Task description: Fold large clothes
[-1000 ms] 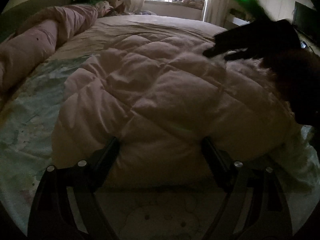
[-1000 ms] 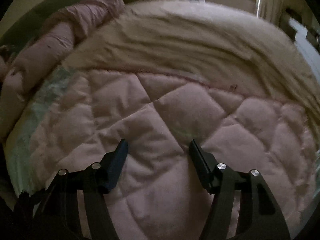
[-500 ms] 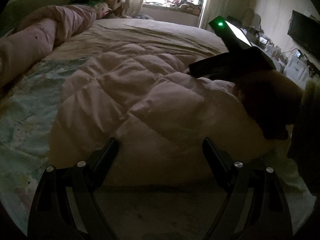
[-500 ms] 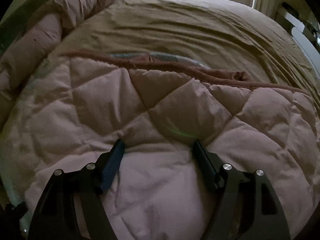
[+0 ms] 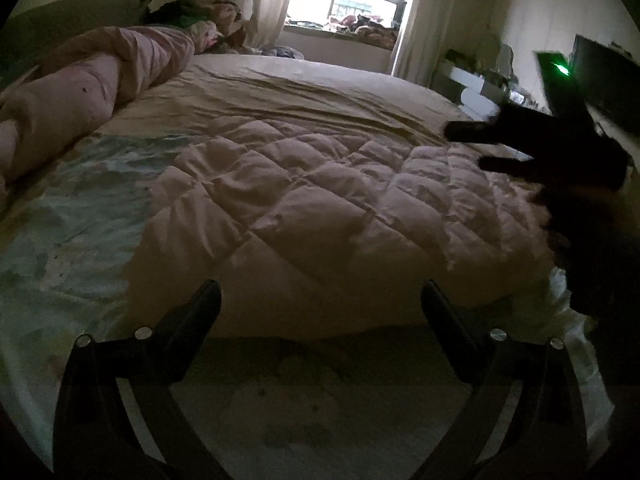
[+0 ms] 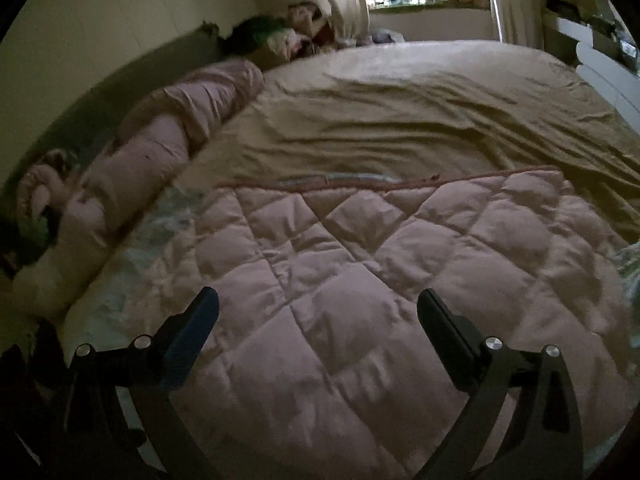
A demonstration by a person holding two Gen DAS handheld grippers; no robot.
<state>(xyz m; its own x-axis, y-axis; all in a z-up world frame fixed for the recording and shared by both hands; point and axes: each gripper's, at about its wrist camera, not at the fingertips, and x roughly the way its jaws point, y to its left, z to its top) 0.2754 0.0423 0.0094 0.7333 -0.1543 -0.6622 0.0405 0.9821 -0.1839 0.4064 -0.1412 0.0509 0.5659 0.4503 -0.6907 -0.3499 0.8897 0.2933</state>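
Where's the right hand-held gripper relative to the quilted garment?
In the left wrist view, the right hand-held gripper hangs open at the far right, above the right edge of the pink quilted garment spread on the bed.

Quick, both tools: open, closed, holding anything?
Left tool: open, holding nothing, at the quilted garment's near edge.
Right tool: open, holding nothing, over the garment.

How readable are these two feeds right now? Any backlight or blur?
Left wrist view: window blows out, room dim; right gripper only a silhouette. Right wrist view: dim, softly blurred at the left edge, quilted coat seams readable; both fisheye-bent.
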